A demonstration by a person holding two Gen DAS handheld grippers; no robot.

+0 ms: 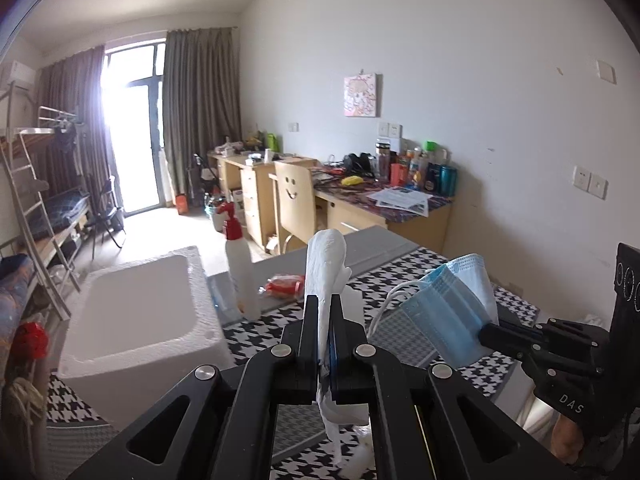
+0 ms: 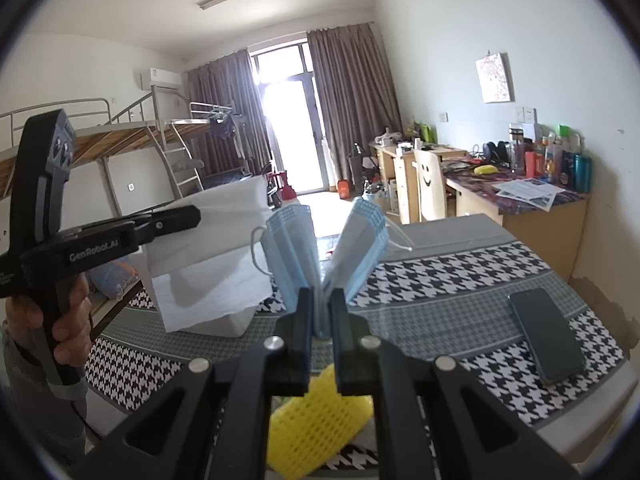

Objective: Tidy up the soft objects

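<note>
My left gripper [image 1: 322, 307] is shut on a white soft sheet [image 1: 326, 260] that stands up out of the jaws and hangs down under them. In the right wrist view the same sheet [image 2: 216, 252] hangs wide from the left gripper [image 2: 195, 214], which a hand holds at the left. My right gripper [image 2: 320, 300] is shut on a small stack of blue face masks [image 2: 294, 248] that fans out into two flaps above the fingers. The left wrist view shows the masks [image 1: 448, 308] in the right gripper [image 1: 494, 330] at the right. Both grippers are above the table.
A white foam box [image 1: 132, 312] stands open at the table's left, with a white spray bottle [image 1: 240, 268] and a red packet [image 1: 285, 286] beside it. A yellow mesh pad [image 2: 316, 432] lies under the right gripper. A dark phone [image 2: 546, 334] lies on the houndstooth cloth [image 2: 452, 280].
</note>
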